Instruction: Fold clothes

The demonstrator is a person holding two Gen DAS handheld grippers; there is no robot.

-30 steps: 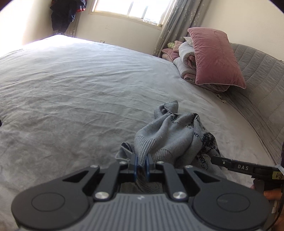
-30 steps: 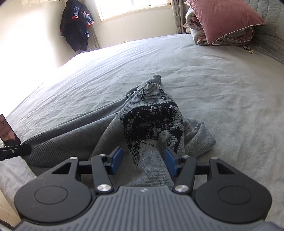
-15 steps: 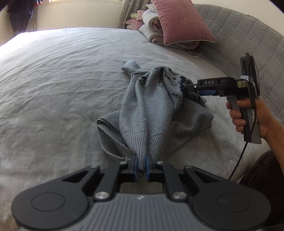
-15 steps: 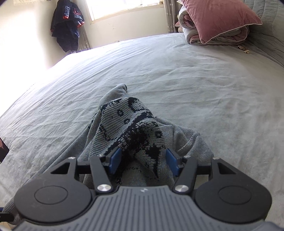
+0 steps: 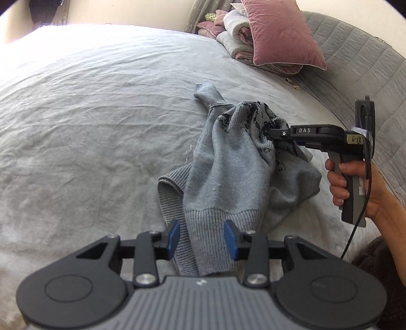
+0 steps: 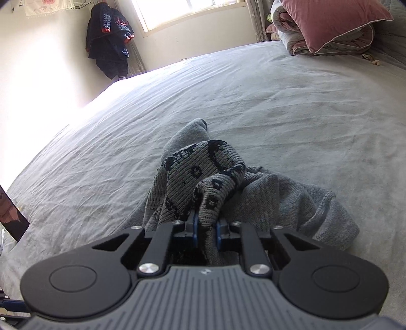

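Observation:
A grey knit sweater with a dark pattern lies bunched on the grey bed. My left gripper is open, its blue pads either side of the sweater's ribbed hem, which lies loose between them. My right gripper is shut on a patterned fold of the sweater and holds it raised off the bed. In the left wrist view, the right gripper comes in from the right, held by a hand.
A pink pillow on folded quilts lies at the bed's head by a grey quilted headboard. Dark clothes hang in the far corner beside a bright window. A dark screen stands at the bed's left edge.
My left gripper was shut on the ribbed hem and has opened, letting it go. My right gripper was open around the patterned fold and has shut on it.

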